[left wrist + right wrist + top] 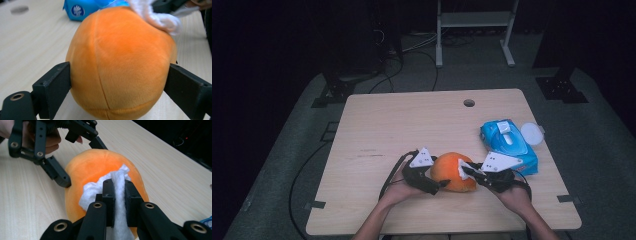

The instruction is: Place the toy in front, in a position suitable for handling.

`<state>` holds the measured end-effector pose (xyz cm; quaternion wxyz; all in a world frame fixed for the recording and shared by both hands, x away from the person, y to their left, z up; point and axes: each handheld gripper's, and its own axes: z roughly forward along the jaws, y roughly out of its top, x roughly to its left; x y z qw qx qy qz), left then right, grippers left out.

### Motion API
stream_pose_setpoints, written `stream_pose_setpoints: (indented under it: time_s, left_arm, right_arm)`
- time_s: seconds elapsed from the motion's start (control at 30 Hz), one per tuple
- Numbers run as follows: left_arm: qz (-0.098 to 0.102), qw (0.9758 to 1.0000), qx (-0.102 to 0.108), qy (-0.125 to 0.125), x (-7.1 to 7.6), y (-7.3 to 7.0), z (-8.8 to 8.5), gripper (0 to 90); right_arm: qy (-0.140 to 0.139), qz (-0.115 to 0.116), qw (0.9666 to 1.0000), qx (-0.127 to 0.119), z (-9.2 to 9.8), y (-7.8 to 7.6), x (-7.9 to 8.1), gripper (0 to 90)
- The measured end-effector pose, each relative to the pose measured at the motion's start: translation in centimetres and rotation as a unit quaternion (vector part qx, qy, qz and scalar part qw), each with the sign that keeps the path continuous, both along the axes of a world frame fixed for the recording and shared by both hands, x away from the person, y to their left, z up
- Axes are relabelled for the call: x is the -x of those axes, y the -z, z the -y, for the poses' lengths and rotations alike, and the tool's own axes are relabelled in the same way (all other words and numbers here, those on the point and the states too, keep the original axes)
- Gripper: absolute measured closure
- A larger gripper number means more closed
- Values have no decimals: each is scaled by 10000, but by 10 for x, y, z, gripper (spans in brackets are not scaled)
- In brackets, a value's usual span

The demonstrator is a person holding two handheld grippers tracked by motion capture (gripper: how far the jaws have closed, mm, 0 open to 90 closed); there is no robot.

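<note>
**Orange plush ball held between two grippers on the table**

Orange plush ball [453, 172], round, soft and short-napped with stitched seams running over it, sits on the pale wooden table [412, 125] between the two grippers. The left gripper [117, 82] lies low and level, its hand [398, 189] cupped beneath it with the forearm coming in from the near edge. Its black jaws stand wide, one on each side of the ball's widest part; the left one touches the fabric, and the right one stands at the ball's edge, though whether they press I cannot tell. The right gripper [117, 195] comes in from the opposite side, angled down onto the top of the ball, its hand [516, 196] behind it. Its jaws are narrow and pinch a white, fluffy, crumpled wipe [117, 187], which runs up between the fingers [108, 192] and spreads past their tips onto the orange fabric. Beyond the right gripper's fingers lies a blue, glossy plastic pack of wipes [508, 145], with a round white lid [532, 133] just beside it.
</note>
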<state>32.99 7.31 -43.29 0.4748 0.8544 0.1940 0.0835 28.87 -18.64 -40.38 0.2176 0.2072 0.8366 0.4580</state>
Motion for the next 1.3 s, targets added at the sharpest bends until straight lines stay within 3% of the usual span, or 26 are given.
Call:
stream_pose_setpoints:
  time_s: [0.07,0.1,0.17,0.23,0.27,0.3,0.33,0.4,0.5,0.57,0.6,0.63,0.7,0.83,1.0,1.1,1.23,1.3]
  left_arm:
    - [-113,9999,31,-47,0,-1,-2,147]
    - [-27,10000,30,-21,1,-2,-2,189]
    - [276,9996,-25,78,6,-5,1,258]
    - [601,9977,-206,250,13,-8,9,286]
    - [601,9977,-206,250,13,-8,9,291]
    - [814,9954,-323,389,18,-9,14,291]
    - [901,9941,-409,446,20,-10,15,294]
    - [857,9946,-395,436,20,-9,13,288]
    - [710,9963,-313,367,15,-5,9,231]
    - [441,9985,-248,190,10,-4,8,126]
    - [215,9996,-158,127,7,-3,8,96]
    - [38,9999,-87,92,4,-2,8,93]
    - [-59,10000,43,62,4,-2,9,128]
    - [318,9994,25,126,12,-7,12,276]
    - [834,9956,-339,263,25,-12,24,296]
    - [843,9955,-348,254,24,-10,22,303]
    - [852,9951,-390,303,24,-7,21,304]
    - [779,9960,-311,305,24,-7,20,290]
  right_arm:
    - [5,67,9999,79,-3,-1,2,808]
    - [-2,107,9999,101,-5,-2,4,808]
    - [-93,144,9998,112,-11,-6,8,807]
    - [-338,189,9992,85,-21,-9,13,807]
    - [-338,189,9992,85,-21,-9,13,807]
    - [-436,236,9987,111,-27,-11,16,807]
    - [-557,295,9979,164,-35,-14,17,807]
    - [-553,325,9976,273,-38,-17,15,808]
    - [-333,225,9991,167,-24,-15,8,807]
    - [-193,104,9997,71,-13,-13,5,807]
    - [-135,59,9999,56,-9,-11,4,808]
    - [-101,27,9999,9,-5,-10,4,808]
    - [-72,5,10000,-48,-1,-9,3,808]
    - [-77,135,9999,-15,-6,-13,10,807]
    - [-460,275,9985,112,-35,-17,19,807]
    - [-436,290,9984,215,-41,-19,16,808]
    - [-128,280,9994,174,-25,-22,9,809]
    - [10,230,9996,163,-14,-21,6,808]
